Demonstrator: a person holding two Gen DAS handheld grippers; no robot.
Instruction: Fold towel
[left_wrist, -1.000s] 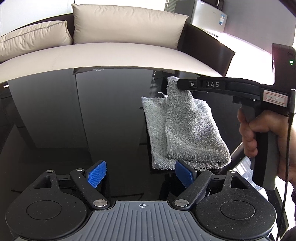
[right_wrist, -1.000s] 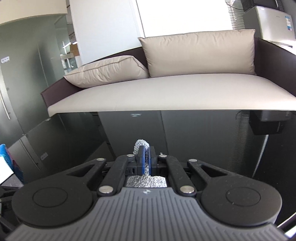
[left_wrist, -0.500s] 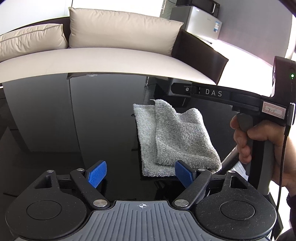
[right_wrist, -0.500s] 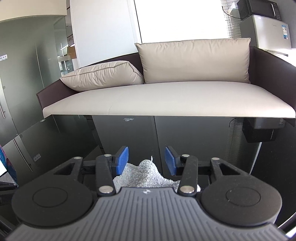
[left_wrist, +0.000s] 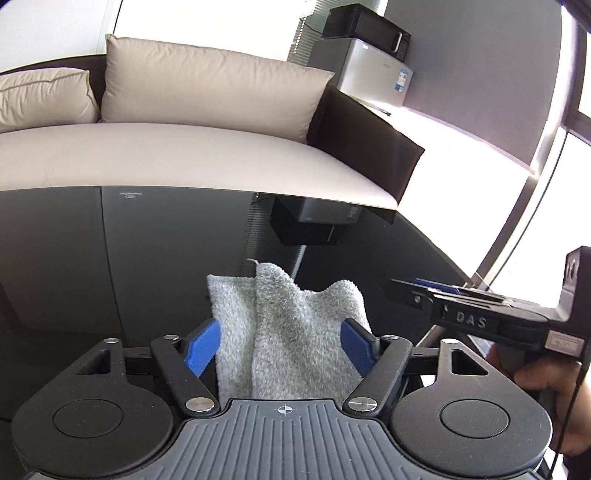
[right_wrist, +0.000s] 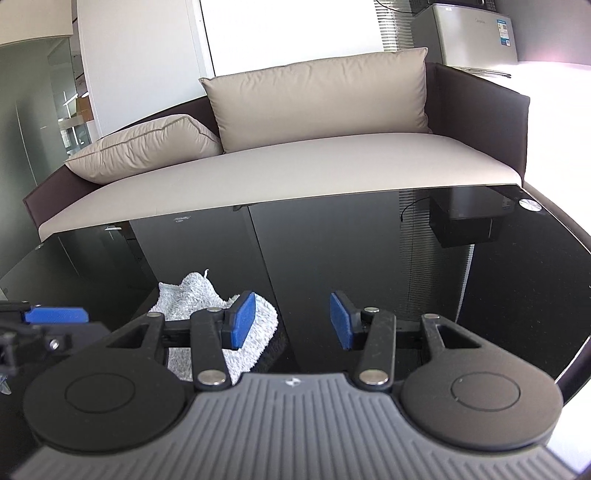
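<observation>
A grey fluffy towel (left_wrist: 291, 328) lies folded on the black glass table (left_wrist: 110, 266), with one folded layer rumpled on top. My left gripper (left_wrist: 280, 345) is open, its blue pads on either side of the towel's near end, holding nothing. My right gripper (right_wrist: 291, 319) is open and empty, over bare glass to the right of the towel (right_wrist: 192, 299). In the left wrist view the right gripper's side (left_wrist: 480, 317) shows at the right, held by a hand (left_wrist: 546, 376). The left gripper's tip (right_wrist: 55, 315) shows at the left edge of the right wrist view.
A beige sofa (left_wrist: 184, 155) with two cushions stands just beyond the table's far edge. A small fridge with a microwave on top (left_wrist: 373, 74) stands at the back right. The table's right edge curves round (right_wrist: 554, 229).
My right gripper opened, let go of the towel corner and drew away to the right. The lifted layer dropped onto the towel. My left gripper moved in, so that it straddles the towel.
</observation>
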